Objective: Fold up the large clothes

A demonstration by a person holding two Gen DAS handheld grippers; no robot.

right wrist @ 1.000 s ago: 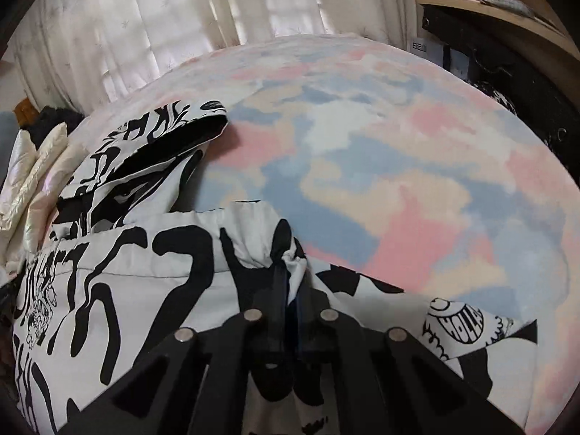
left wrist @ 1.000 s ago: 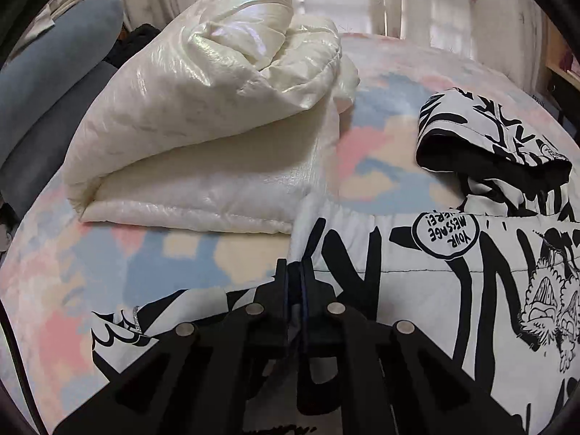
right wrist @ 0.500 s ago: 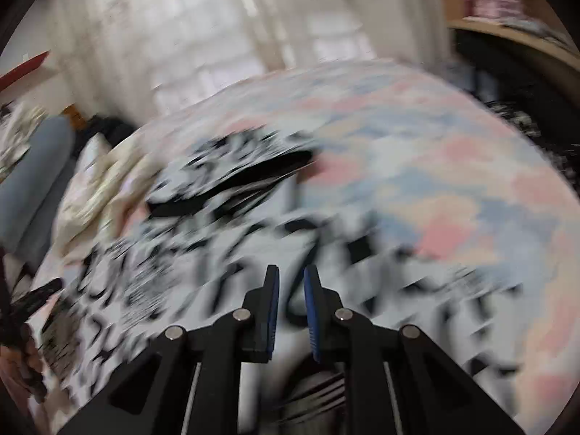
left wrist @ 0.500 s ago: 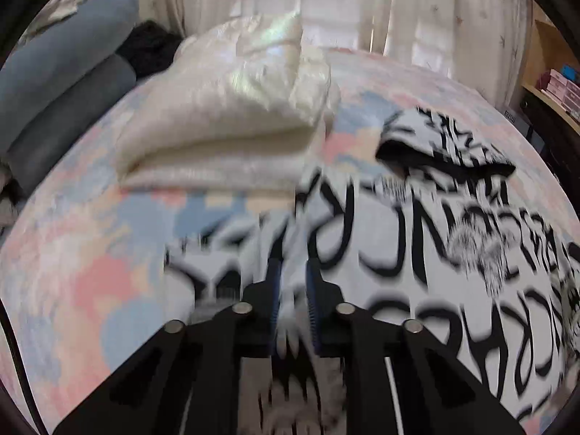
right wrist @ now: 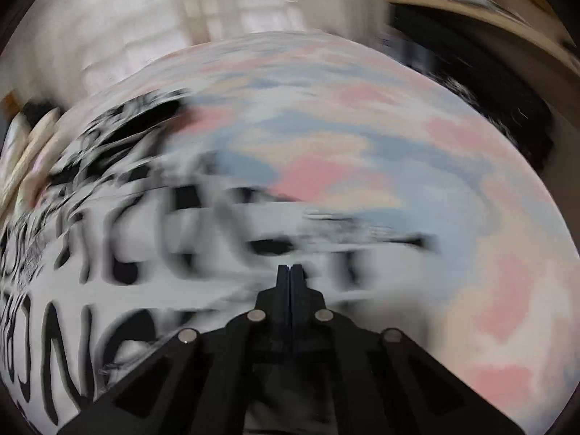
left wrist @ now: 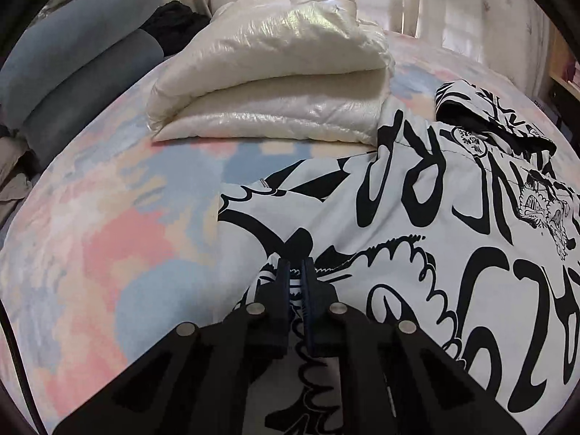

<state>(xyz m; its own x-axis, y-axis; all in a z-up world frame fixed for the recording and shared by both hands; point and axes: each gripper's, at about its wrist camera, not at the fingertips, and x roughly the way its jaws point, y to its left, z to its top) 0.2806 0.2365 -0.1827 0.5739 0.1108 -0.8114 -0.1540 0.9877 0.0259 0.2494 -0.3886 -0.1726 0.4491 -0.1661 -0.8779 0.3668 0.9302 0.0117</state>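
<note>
A large white jacket with black graffiti print lies spread on the pastel bed, its hood at the far right. My left gripper is shut on a bunched edge of the jacket near its left side. In the blurred right wrist view the same jacket fills the lower left. My right gripper has its fingers pressed together over the jacket; the blur hides whether fabric is pinched between them.
A folded cream puffer coat lies on the bed behind the jacket. Blue-grey pillows are stacked at the far left. Curtains hang behind. A wooden shelf and dark furniture stand to the right of the bed.
Both grippers pulled back toward me, dragging the jacket's edges along. The jacket now lies more spread out. The right gripper's jaws went from slightly apart to fully together.
</note>
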